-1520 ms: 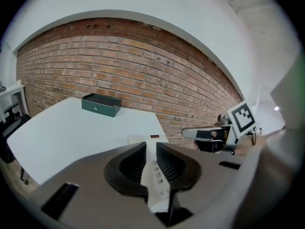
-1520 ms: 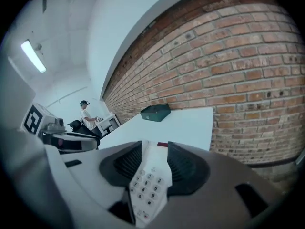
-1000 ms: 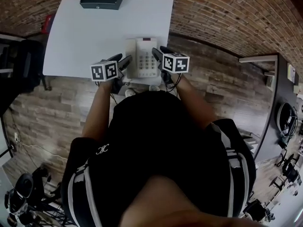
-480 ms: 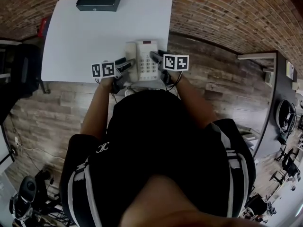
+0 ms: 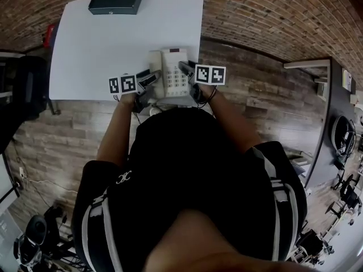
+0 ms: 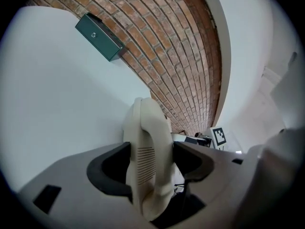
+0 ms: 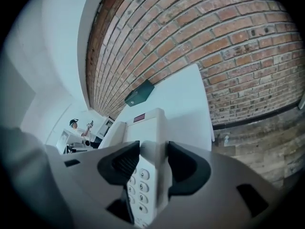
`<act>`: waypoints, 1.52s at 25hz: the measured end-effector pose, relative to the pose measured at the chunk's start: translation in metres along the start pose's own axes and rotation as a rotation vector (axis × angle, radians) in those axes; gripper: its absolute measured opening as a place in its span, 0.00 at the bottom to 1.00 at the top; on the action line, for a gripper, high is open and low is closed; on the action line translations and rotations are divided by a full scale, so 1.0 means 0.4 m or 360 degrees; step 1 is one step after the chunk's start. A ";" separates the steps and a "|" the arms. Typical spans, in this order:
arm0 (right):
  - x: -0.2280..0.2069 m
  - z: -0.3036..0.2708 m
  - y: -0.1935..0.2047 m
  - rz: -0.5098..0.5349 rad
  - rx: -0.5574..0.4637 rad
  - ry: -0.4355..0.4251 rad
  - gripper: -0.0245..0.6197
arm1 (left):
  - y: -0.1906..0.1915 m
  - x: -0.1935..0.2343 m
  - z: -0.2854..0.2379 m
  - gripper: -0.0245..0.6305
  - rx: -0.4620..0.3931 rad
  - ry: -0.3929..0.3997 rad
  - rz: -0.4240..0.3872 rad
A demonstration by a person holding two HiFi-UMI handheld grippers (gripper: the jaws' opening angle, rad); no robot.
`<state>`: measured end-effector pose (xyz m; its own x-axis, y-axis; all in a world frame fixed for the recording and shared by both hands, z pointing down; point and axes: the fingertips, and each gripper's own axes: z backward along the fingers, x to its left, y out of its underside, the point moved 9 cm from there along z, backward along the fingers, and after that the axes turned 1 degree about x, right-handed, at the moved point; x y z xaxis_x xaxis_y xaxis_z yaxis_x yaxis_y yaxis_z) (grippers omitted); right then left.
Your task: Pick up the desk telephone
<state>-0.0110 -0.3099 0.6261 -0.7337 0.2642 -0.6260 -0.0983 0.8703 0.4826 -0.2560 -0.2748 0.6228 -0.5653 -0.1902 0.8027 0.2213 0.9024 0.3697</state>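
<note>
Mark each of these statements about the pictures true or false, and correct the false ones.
1. The desk telephone sits near the edge of the table closest to the person. True.
2. The dark box lies touching the telephone. False: it lies at the table's far corner, well apart from the telephone.
3. The handset stands between the jaws of the left gripper. True; those jaws are closing.
4. The right gripper has only bare table between its jaws. False: the telephone's side by the keypad is between them, and they are closing.
5. The table top is white. True.
</note>
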 end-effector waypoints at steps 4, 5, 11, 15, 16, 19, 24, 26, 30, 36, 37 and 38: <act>0.020 0.019 -0.002 0.0035 -0.0049 0.0005 0.28 | 0.003 -0.016 0.015 0.47 -0.0007 -0.0008 -0.0047; 0.027 0.023 -0.007 0.0059 -0.0065 0.0006 0.28 | 0.002 -0.022 0.019 0.46 -0.0009 -0.0012 -0.0062; 0.065 0.050 -0.037 0.0161 -0.0141 -0.0020 0.27 | -0.006 -0.070 0.050 0.45 -0.0107 -0.0027 -0.0127; 0.117 0.090 -0.074 0.0233 -0.0216 -0.0019 0.27 | -0.031 -0.118 0.084 0.45 -0.0176 -0.0032 -0.0222; 0.131 0.101 -0.084 0.0251 -0.0237 -0.0027 0.27 | -0.040 -0.131 0.094 0.45 -0.0196 -0.0041 -0.0257; 0.176 0.139 -0.122 0.0322 -0.0338 -0.0045 0.27 | -0.070 -0.180 0.128 0.45 -0.0283 -0.0039 -0.0346; 0.251 0.213 -0.188 0.0450 -0.0511 -0.0065 0.27 | -0.122 -0.281 0.173 0.45 -0.0419 0.0018 -0.0499; 0.278 0.243 -0.206 0.0485 -0.0582 -0.0072 0.27 | -0.135 -0.321 0.192 0.45 -0.0467 0.0012 -0.0571; 0.331 0.299 -0.227 0.0557 -0.0706 -0.0095 0.27 | -0.146 -0.389 0.234 0.45 -0.0571 0.0012 -0.0688; 0.379 0.364 -0.250 0.0689 -0.0848 -0.0131 0.27 | -0.159 -0.476 0.270 0.46 -0.0649 -0.0053 -0.0917; 0.385 0.372 -0.251 0.0709 -0.0865 -0.0134 0.27 | -0.159 -0.487 0.274 0.46 -0.0657 -0.0064 -0.0946; 0.389 0.379 -0.253 0.0726 -0.0880 -0.0139 0.27 | -0.158 -0.495 0.277 0.46 -0.0664 -0.0074 -0.0969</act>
<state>-0.0135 -0.2938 0.3870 -0.7288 0.6035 -0.3235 -0.1376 0.3337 0.9326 -0.2462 -0.2513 0.3886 -0.7156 -0.5851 0.3816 0.1365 0.4186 0.8979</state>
